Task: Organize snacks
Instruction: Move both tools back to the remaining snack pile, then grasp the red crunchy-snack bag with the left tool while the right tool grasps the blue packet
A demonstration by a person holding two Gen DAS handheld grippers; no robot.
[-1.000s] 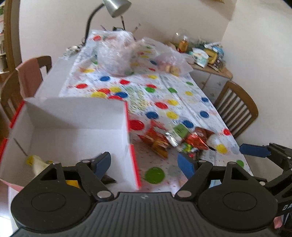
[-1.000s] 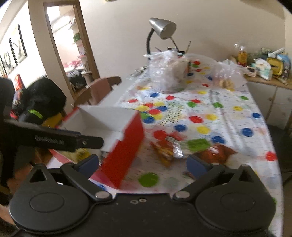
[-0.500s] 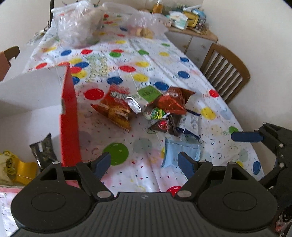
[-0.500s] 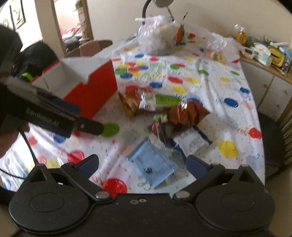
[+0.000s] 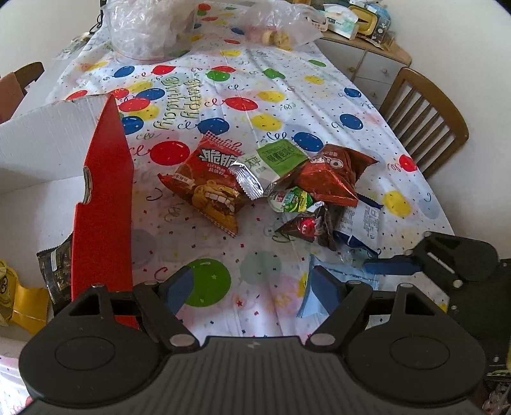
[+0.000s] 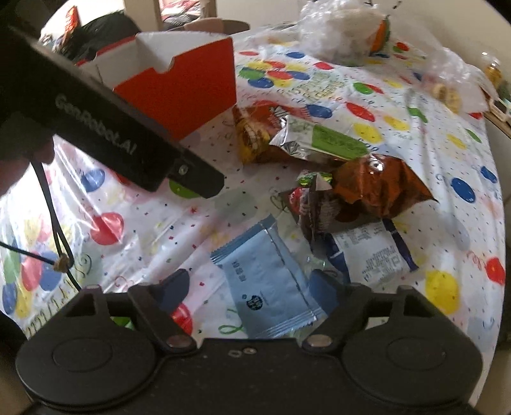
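A red cardboard box (image 5: 102, 204) with a white inside stands at the left, holding a yellow packet (image 5: 19, 300) and a dark packet (image 5: 57, 271). Right of it lies a pile of snacks: an orange chips bag (image 5: 210, 188), a green-and-silver packet (image 5: 271, 162), a brown Oreo bag (image 5: 335, 175) and a white-and-blue packet (image 5: 361, 223). My left gripper (image 5: 252, 292) hangs open and empty over bare cloth. My right gripper (image 6: 249, 293) is open low over a light blue packet (image 6: 268, 287), which lies flat between its fingers. I cannot tell whether they touch it.
Two clear plastic bags (image 5: 150, 28) sit at the table's far end. A wooden chair (image 5: 424, 121) stands at the right edge, with a cluttered sideboard (image 5: 361, 38) behind it. The left gripper's body (image 6: 127, 137) crosses the upper left of the right wrist view.
Both grippers have swung away from the box and come down towards the snack pile. The light blue packet now lies between the right gripper's fingers.
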